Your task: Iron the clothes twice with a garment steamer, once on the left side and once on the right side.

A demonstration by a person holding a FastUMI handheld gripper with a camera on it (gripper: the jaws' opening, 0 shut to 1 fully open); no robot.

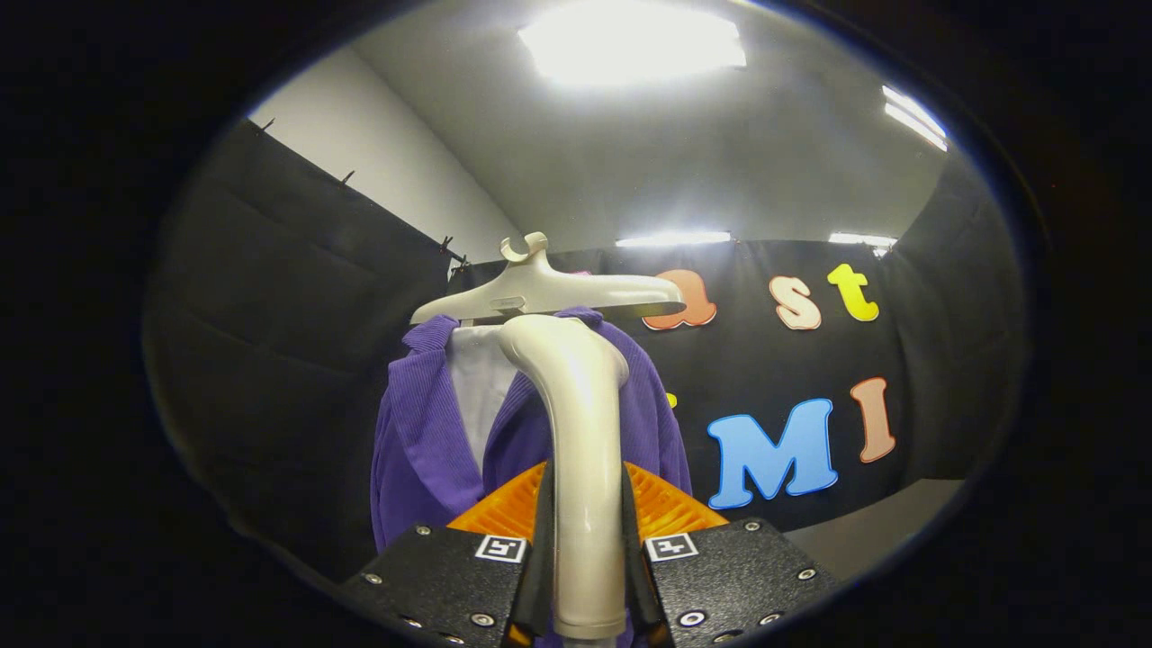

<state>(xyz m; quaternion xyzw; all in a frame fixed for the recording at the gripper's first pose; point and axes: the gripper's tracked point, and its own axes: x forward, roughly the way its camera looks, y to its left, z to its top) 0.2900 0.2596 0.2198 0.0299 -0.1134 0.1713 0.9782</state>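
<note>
The tongs pinch the steamer handle, its head up near the collar of the purple jacket on its hanger, so the task looks mid-pass, with strokes likely left.

No readable text, square coded markers on the tongs, no words or numbers

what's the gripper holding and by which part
The gripper is shut on the steamer, both fingers pressing its handle near the lower end, its head up by the purple garment.
</note>
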